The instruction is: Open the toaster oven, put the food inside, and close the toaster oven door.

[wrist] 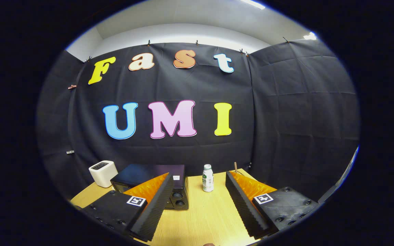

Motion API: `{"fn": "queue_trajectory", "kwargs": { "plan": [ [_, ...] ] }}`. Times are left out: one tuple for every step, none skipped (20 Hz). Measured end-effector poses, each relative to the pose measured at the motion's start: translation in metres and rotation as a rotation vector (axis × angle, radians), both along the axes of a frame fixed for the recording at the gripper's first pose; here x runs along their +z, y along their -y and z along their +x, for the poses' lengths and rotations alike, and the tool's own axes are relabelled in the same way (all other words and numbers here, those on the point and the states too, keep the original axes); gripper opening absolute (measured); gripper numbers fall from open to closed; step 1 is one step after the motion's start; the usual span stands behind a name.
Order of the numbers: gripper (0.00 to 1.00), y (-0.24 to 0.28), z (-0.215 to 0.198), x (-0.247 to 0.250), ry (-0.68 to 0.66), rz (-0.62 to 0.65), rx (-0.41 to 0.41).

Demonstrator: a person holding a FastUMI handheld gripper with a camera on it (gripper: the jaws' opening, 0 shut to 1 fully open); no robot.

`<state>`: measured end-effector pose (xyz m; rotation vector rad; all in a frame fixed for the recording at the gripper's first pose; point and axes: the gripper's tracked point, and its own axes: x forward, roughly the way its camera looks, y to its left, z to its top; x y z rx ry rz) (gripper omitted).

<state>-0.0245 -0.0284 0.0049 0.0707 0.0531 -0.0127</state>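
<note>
Left to right across the desk (204, 215). At the far left corner stands one small white toaster-like box (103, 173), slot on top, no part of your task. Just beside it, toward the middle of the far edge, sits one toaster oven (150, 182), black, with its door shut; your left finger covers much of its front, and two round knobs show at its right side. Judge it heavy and rigid: the body should stay put, but the door is hinged and likely glass-faced, so take hold at the handle along the door's upper edge, which is hidden here, and pull evenly. Right of the oven, near the far edge, stands one small white bottle (208, 178) with a green label, upright, apart from the oven; light and smooth, it would tip easily. Further right, one slim brown stick-like thing (235, 167) rises behind your right finger; what it is cannot be told. No food is identifiable. Your gripper (199, 201) hovers above the desk with its two fingers (152, 205) spread wide, holding nothing; oven and bottle lie beyond them.
</note>
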Motion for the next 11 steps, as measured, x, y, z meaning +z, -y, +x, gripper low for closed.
{"fn": "queue_trajectory", "kwargs": {
  "plan": [
    [0.98,-0.001,0.001,0.001,0.003,-0.004,0.005],
    [0.99,-0.002,0.002,0.002,0.005,-0.009,0.009],
    [0.99,-0.003,0.003,0.001,0.005,-0.016,0.014],
    [0.98,-0.005,0.004,0.000,0.003,-0.022,0.018],
    [0.98,-0.007,0.005,-0.001,-0.002,-0.023,0.021],
    [0.98,-0.009,0.007,-0.003,-0.008,-0.019,0.024],
    [0.98,-0.011,0.008,-0.005,-0.014,-0.014,0.025],
    [0.99,-0.014,0.010,-0.006,-0.021,-0.009,0.028],
    [0.99,-0.017,0.011,-0.007,-0.025,-0.007,0.031],
    [0.99,-0.021,0.013,-0.007,-0.027,-0.005,0.035],
    [0.99,-0.026,0.017,-0.007,-0.027,-0.006,0.043]
  ]
}}
